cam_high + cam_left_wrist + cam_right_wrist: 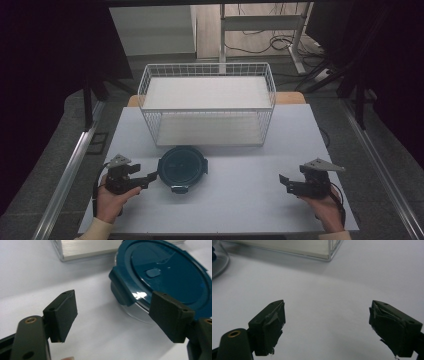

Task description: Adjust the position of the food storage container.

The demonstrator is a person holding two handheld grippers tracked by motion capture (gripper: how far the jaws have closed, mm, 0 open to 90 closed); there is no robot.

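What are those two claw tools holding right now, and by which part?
Nothing. The left gripper stands open beside the round blue-lidded container, close to a lid clip but not touching. The right gripper is open over bare table.

A teal-lidded container (182, 167) sits on the white table (240, 200) before a white wire basket (207, 102).
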